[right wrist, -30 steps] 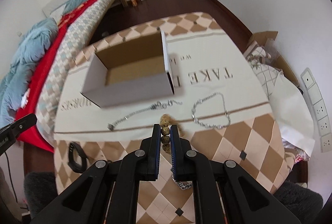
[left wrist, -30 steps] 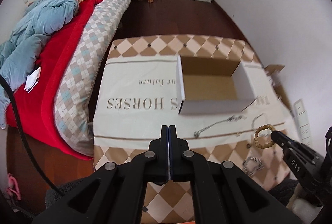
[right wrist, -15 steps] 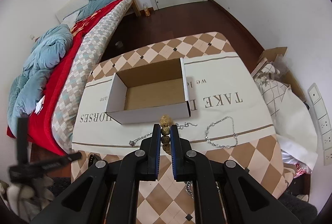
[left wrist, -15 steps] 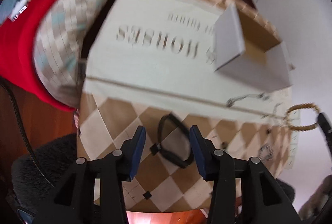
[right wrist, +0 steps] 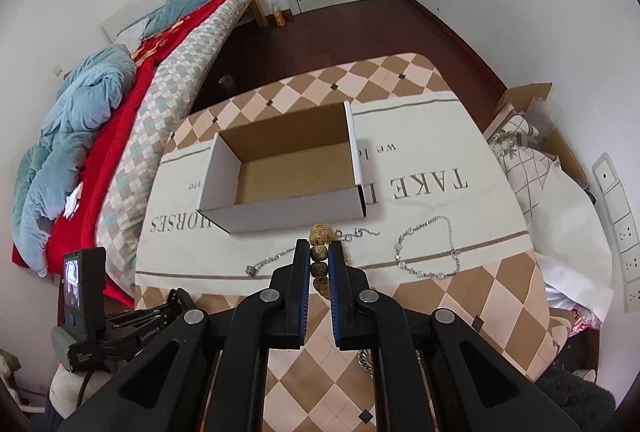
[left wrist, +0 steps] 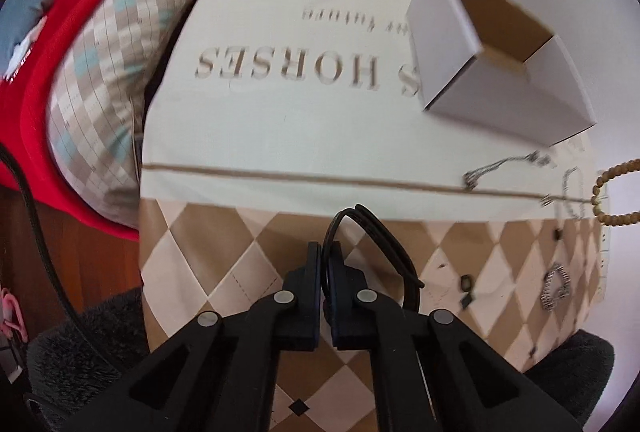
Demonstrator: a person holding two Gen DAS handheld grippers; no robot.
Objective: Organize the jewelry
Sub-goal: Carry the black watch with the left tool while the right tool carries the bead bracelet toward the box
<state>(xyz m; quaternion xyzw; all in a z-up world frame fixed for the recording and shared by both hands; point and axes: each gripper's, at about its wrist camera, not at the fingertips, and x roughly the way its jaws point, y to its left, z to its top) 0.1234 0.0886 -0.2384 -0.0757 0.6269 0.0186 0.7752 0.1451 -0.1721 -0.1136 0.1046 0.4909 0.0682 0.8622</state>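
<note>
Black band (left wrist: 372, 232) pinched in left gripper (left wrist: 325, 252) jaws. Bead bracelet (right wrist: 319, 260) clamped in right gripper (right wrist: 319, 264) jaws. Box (right wrist: 280, 216) beyond jaws looks empty; silver chains (right wrist: 428, 252) left on bench.

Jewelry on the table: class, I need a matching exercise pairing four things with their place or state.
Things:
1. black cord bracelet
2. wooden bead bracelet
3. cardboard box
4. silver link bracelet

States:
A. lying free on the tablecloth
B. pinched in the left gripper
C. open and empty
D. clamped in the right gripper

Pairs: 1-B, 2-D, 3-C, 4-A
</note>
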